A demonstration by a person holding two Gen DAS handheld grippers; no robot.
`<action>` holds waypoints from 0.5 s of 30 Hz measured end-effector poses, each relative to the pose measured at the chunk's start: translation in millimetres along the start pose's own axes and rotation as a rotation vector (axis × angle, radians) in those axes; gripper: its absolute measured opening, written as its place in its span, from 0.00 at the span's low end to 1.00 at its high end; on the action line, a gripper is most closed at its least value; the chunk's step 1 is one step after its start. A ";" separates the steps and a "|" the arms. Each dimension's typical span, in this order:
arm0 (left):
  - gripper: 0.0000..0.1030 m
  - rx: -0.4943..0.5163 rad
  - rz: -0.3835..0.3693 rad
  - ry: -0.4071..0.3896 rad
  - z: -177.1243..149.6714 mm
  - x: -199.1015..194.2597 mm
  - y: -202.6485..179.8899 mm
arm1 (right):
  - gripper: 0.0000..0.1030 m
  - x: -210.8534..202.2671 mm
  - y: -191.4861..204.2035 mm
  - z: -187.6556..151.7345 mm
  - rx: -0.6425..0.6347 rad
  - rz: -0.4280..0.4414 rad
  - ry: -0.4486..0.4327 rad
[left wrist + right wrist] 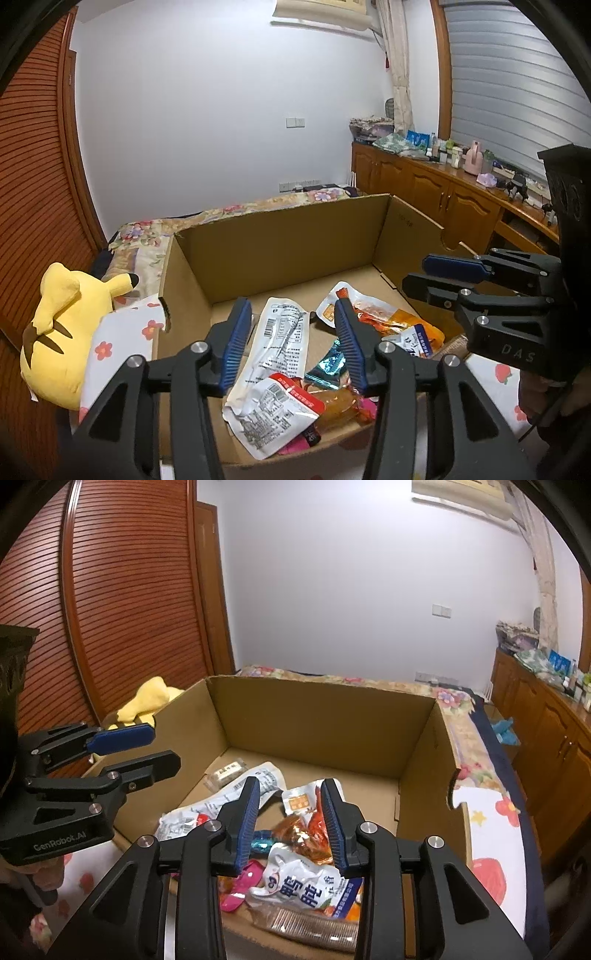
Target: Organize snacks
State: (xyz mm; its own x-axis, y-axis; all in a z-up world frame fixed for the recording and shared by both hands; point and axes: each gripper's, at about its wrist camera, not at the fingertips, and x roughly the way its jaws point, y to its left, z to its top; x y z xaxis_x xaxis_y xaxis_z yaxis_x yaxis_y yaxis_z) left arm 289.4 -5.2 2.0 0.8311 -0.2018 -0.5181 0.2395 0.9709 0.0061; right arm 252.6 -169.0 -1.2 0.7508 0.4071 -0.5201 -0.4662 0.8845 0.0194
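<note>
White snack packet (pixel 284 339), long axis toward box's far wall (pixel 280 240)

Non-task items only. Yellow plush toy with black-tipped ear (pixel 55 332) lies on the bed, left of the left fingers (pixel 236 339). White bedsheet with red flower print (pixel 122 332) sits between plush and fingers. Floral-patterned quilt (pixel 155 229) spreads beyond the fingers, far side. Brown louvered wooden wardrobe door (pixel 122 602) stands far left. Brown wooden cabinet row (pixel 436 192) runs along the right, its surface crowded with small bottles; a pink bottle (pixel 474 158) stands out. White wall air conditioner (pixel 321 14) hangs high above. White wall switch plate (pixel 295 122) straight ahead. Beige curtain (pixel 399 66) and grey slatted blind (pixel 517 74) upper right.
</note>
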 end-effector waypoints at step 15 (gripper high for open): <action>0.69 0.010 0.062 -0.148 -1.6 -75.4 -10.1 | 0.50 -67.8 15.5 -0.5 0.004 -0.043 -0.105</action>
State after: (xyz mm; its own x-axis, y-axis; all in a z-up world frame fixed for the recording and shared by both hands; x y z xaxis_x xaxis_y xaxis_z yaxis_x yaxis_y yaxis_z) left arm 223.5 0.4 39.6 0.9094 -0.1588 -0.3844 0.1896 0.9809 0.0435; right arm 194.2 -183.0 34.0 0.8150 0.3900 -0.4285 -0.4308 0.9025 0.0020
